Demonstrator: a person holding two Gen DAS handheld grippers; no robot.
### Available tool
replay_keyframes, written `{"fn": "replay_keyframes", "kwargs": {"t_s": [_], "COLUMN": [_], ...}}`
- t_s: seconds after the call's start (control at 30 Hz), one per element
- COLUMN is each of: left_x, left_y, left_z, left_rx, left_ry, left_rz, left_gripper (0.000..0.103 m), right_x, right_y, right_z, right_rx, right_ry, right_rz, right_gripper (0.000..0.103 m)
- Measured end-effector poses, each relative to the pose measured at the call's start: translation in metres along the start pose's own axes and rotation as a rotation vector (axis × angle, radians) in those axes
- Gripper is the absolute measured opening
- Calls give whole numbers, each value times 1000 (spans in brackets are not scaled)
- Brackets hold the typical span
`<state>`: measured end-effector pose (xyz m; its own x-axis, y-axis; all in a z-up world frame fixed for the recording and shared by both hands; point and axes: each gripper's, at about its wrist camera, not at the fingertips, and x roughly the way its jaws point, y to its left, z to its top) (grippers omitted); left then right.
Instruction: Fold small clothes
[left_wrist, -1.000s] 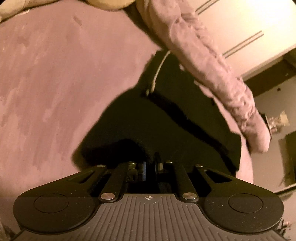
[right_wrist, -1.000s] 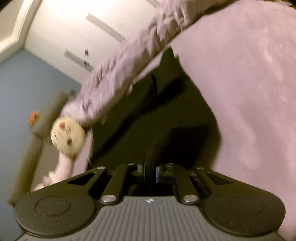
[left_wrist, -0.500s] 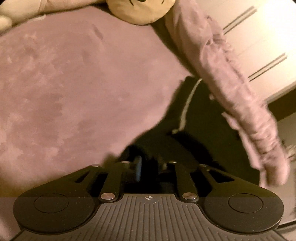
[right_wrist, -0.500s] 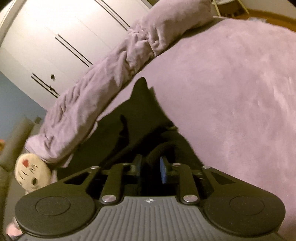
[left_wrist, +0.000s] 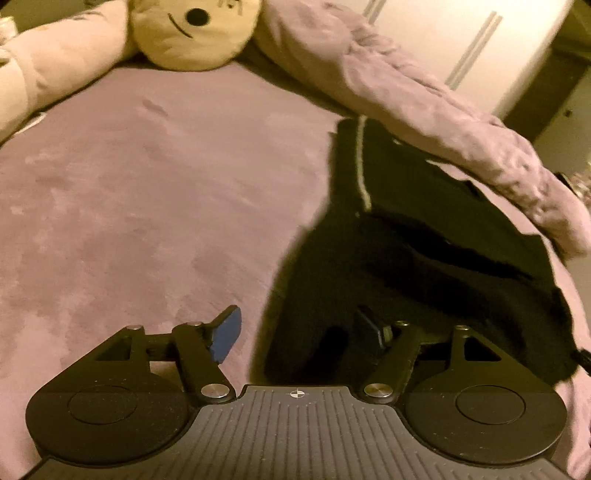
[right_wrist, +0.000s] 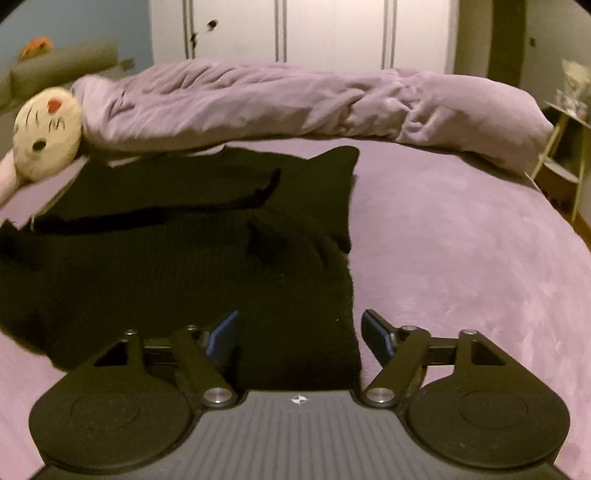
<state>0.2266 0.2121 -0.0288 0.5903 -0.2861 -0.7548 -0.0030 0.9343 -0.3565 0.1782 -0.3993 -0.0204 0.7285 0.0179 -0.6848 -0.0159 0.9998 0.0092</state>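
Purple bedding (right_wrist: 461, 240) is carrying the job. Both sets of jaws have just been opening and are standing spread: the left gripper (left_wrist: 301, 332) straddling the near left edge of the black garment (left_wrist: 424, 266), the right gripper (right_wrist: 299, 334) straddling its near right corner, pads pressing nothing. Beyond, a rolled duvet (right_wrist: 277, 103) and a plush toy (right_wrist: 46, 127) are lying at the far side. A fold is seemingly being released; next likely calls for regripping an edge.

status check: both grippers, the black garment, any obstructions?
Left gripper and right gripper: jaws just opened, gripping nothing. Black garment lies released on the purple bedspread. Rolled duvet and plush toy touch its far edge.
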Motion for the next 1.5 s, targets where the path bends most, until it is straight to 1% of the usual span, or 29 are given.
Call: {"fn": "replay_keyframes", "kwargs": {"t_s": [0.03,0.07,0.13,0.17,0.27,0.4,0.5,0.57,0.6,0.63,0.67,0.7,0.73,0.77,0.83,0.93,0.97,1.0,1.07,1.13,1.17,1.2,1.23,1.27,1.3,1.33,1.37,1.43,1.5], "left_x": [-1,-2,0,2,17,48,60,62,62,62,62,62,61,60,55,43,38,34,22,16,19,23,29,35,41,46,50,58,67], "left_y": [-1,-3,-9,-11,-19,-29,-36,-37,-36,-36,-35,-34,-32,-30,-27,-31,-33,-35,-43,-52,-56,-59,-60,-58,-55,-52,-50,-50,-52], "left_z": [-2,-3,-1,2,13,20,20,20,21,21,22,23,23,24,24,22,21,21,17,13,13,13,14,16,19,22,24,27,28], "left_rx": [25,53,92,97,80,54,52,42,41,41,42,48,54,57,59,103,119,132,188,254,283,297,301,282,249,210,186,167,157], "left_ry": [9,7,-2,-4,1,47,49,43,40,40,42,44,46,46,34,-10,-28,-43,-94,-120,-105,-88,-71,-54,-37,-22,-18,-8,5], "left_rz": [-22,-17,22,18,-4,-18,7,6,6,8,14,24,31,31,10,-5,-6,-13,-40,-68,-69,-47,-21,-14,-27,-44,-49,-58,-58], "left_gripper": [75,76,76,76,76,74,73,70,62,53,47,36,26,23,20,18,13,10,10,11,12,15,15,15,19,25,27,36,35], "right_x": [2,4,7,10,21,36,48,53,55,58,60,63,64,64,61,56,54,53,50,51,53,56,58,60,63,64,66,70,73], "right_y": [0,0,-4,-5,-5,-5,-3,-2,-1,1,4,5,7,7,10,16,17,17,19,19,19,19,18,17,16,17,17,18,19], "right_z": [-1,-2,-2,0,7,18,26,32,34,36,37,38,39,39,39,37,36,36,35,35,35,35,35,35,35,35,35,36,38], "right_rx": [-6,-1,28,41,62,62,45,41,38,30,19,9,12,27,26,3,-1,-6,-23,-35,-34,-30,-20,-8,2,7,6,-5,-7], "right_ry": [0,2,4,1,-8,-14,-15,-20,-22,-21,-19,-14,-4,-3,-18,-25,-28,-29,-38,-33,-29,-20,-10,-6,-3,1,3,12,13], "right_rz": [1,4,11,13,12,12,8,20,29,35,41,47,63,78,98,123,132,140,151,138,123,107,96,92,91,90,87,84,84], "right_gripper": [75,75,75,75,75,75,74,72,67,57,45,19,13,12,12,12,12,12,12,12,12,14,17,17,19,21,22,23,23]}}
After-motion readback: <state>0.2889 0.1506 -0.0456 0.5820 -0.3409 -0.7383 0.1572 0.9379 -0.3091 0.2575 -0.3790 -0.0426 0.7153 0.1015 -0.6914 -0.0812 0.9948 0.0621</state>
